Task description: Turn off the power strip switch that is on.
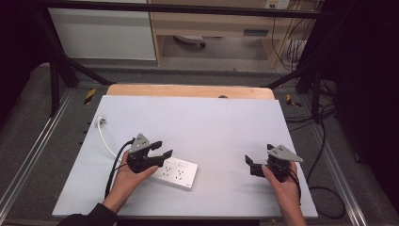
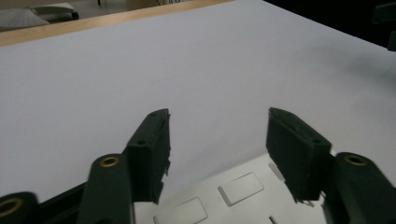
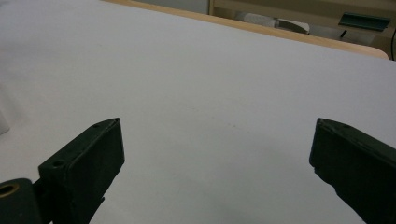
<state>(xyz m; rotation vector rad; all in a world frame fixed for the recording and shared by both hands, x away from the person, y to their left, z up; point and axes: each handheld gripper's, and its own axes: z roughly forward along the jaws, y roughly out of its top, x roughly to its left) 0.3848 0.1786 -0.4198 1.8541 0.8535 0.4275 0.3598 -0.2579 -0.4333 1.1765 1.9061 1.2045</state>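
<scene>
- High view: a white power strip (image 1: 175, 173) was seen lying flat on the pale table (image 1: 197, 122), near the front edge and left of centre, with its white cord (image 1: 105, 141) running back to a plug (image 1: 100, 121) near the far left corner.
- The left gripper (image 1: 161, 149) was held over the strip's left end, its jaws apart; nothing was pinched between them.
- Left gripper view: the strip's socket face (image 2: 236, 189) was seen just beneath and between the two jaws, with neither pad pressed on it, so the strip was judged to be free on the table.
- The right gripper (image 1: 251, 165) was held well to the right of the strip, above bare table, with its jaws wide apart and nothing between them, as was confirmed in the right gripper view (image 3: 215, 154).
- The step in hand was judged to be the handling of the strip by its left end.
- For a sound grip, the jaws would best be set squarely across the strip's narrow width, lowered until both pads flanked its side walls, and only then closed.
- The pads should be kept off the socket holes and the cord, since a skewed bite on the smooth casing could let the strip twist or slip.
- The right gripper could be brought to the strip's free end to steady it if it were to be moved.
</scene>
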